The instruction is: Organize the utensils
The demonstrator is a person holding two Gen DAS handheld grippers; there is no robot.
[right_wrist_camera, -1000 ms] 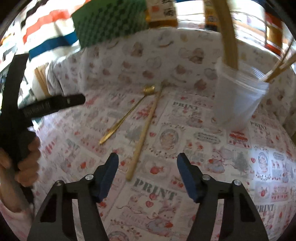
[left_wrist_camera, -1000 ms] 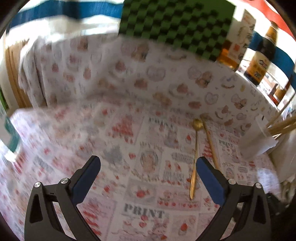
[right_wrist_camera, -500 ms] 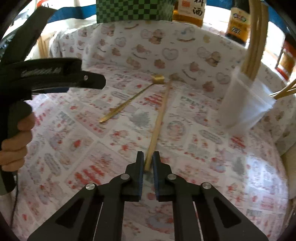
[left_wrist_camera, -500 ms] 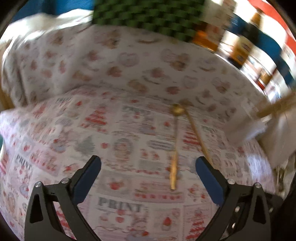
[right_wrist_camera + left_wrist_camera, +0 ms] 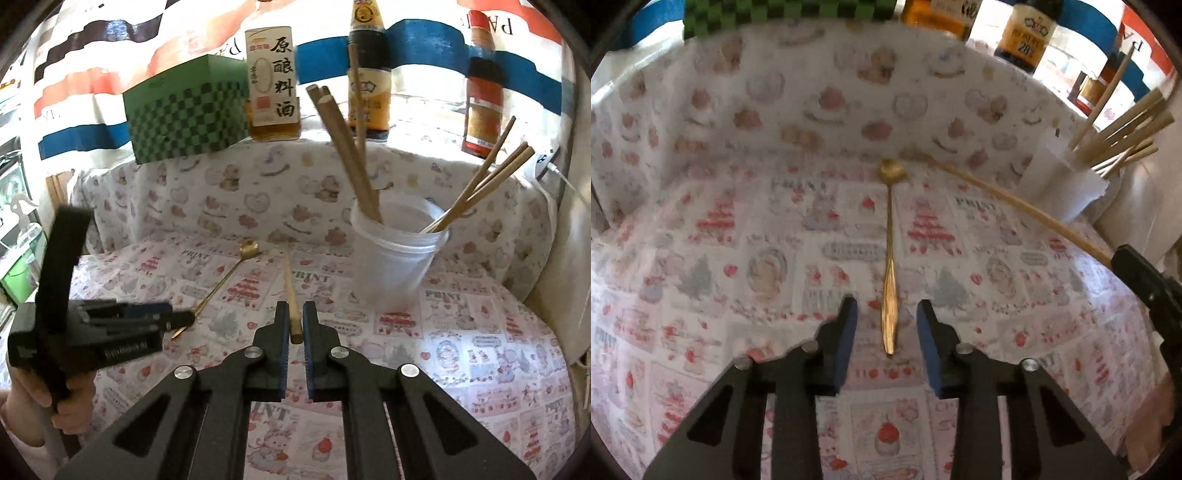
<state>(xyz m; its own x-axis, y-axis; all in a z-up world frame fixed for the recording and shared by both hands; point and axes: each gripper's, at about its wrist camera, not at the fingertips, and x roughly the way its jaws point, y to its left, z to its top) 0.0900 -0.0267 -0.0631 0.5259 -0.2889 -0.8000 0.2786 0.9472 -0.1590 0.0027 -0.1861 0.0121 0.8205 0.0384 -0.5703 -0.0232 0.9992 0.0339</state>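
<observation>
A gold spoon (image 5: 888, 258) lies on the printed cloth (image 5: 738, 258), its bowl pointing away from me. My left gripper (image 5: 887, 332) straddles the handle's near end. Its jaws are closing, and a gap still shows on each side of the handle. My right gripper (image 5: 294, 325) is shut on the near end of a wooden chopstick (image 5: 288, 280), whose far tip reaches toward the back ledge. The left wrist view shows that chopstick (image 5: 1015, 203) slanting up to the right gripper (image 5: 1123, 262). A translucent cup (image 5: 395, 273) at the right holds several chopsticks.
A cloth-covered ledge runs along the back, carrying a green checkered box (image 5: 184, 122) and three bottles (image 5: 273, 81). A white wall (image 5: 576, 240) rises right of the cup. A person's hand (image 5: 70, 406) holds the left gripper (image 5: 177, 317) at the left.
My left gripper came down onto the spoon handle and its jaws narrowed around it. My right gripper shut on the chopstick's near end and lifted it off the cloth.
</observation>
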